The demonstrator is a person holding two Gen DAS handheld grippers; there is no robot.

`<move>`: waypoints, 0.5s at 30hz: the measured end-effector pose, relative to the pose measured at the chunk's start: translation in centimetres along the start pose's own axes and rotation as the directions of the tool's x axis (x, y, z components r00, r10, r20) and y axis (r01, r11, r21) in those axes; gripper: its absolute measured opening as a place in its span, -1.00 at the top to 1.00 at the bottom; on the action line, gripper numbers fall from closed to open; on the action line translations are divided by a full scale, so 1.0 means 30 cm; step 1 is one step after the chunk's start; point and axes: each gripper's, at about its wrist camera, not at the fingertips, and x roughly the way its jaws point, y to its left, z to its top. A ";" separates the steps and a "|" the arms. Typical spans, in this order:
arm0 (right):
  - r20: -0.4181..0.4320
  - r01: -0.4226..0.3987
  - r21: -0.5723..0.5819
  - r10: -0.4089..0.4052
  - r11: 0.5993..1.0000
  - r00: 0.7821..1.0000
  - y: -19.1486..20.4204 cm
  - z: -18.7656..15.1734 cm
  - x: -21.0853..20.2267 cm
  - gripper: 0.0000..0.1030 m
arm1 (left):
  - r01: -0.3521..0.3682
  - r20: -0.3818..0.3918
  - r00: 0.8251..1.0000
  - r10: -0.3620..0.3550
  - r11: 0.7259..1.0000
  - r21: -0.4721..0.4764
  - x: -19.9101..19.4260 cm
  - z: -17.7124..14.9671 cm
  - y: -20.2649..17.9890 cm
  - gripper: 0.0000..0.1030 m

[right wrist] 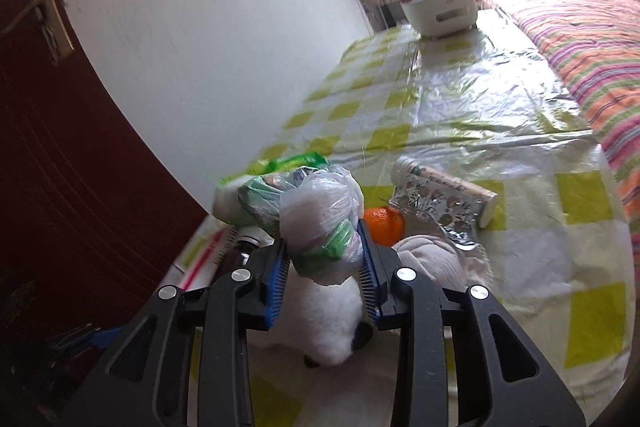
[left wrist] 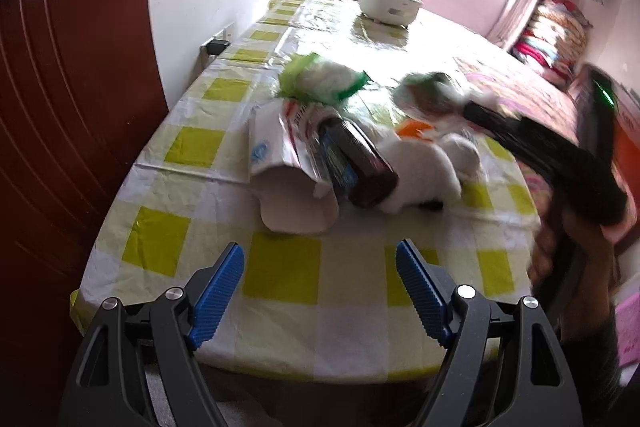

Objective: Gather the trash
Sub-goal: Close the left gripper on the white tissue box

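Observation:
My right gripper [right wrist: 325,251] is shut on a crumpled clear plastic bag [right wrist: 320,215] with green wrapping inside, held above the table; it shows blurred in the left wrist view [left wrist: 428,95]. My left gripper [left wrist: 320,275] is open and empty over the table's near edge. In front of it lie a white paper bag [left wrist: 280,163], a dark bottle [left wrist: 360,163] and a white plush toy [left wrist: 424,163]. A green-and-white packet [left wrist: 324,79] lies behind them. An orange [right wrist: 386,223] and a printed tube in torn foil [right wrist: 444,195] lie past the right gripper.
The table has a yellow-checked plastic cloth [left wrist: 288,267]. A white basket [left wrist: 388,7] stands at its far end. A white wall and a dark red door [left wrist: 60,147] are on the left; a bed with a striped cover [right wrist: 580,47] is on the right.

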 end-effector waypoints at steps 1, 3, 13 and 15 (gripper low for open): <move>0.012 -0.005 -0.001 0.005 1.000 1.000 0.003 0.000 -0.014 0.40 | -0.007 0.013 1.000 0.008 1.000 -0.021 0.001 0.016 0.012 -0.48; 0.021 -0.013 -0.012 0.014 1.000 1.000 0.010 -0.001 -0.029 0.40 | -0.032 0.034 0.999 0.034 0.998 -0.051 0.009 0.039 0.037 -0.48; 0.046 -0.021 -0.015 0.022 1.000 0.999 0.003 -0.010 -0.056 0.38 | -0.220 -0.002 0.975 0.223 0.964 0.153 0.156 0.094 0.082 -0.48; 0.050 -0.022 -0.016 0.023 1.000 0.999 0.004 -0.011 -0.064 0.38 | -0.265 0.010 0.963 0.269 0.940 0.215 0.182 0.098 0.066 -0.48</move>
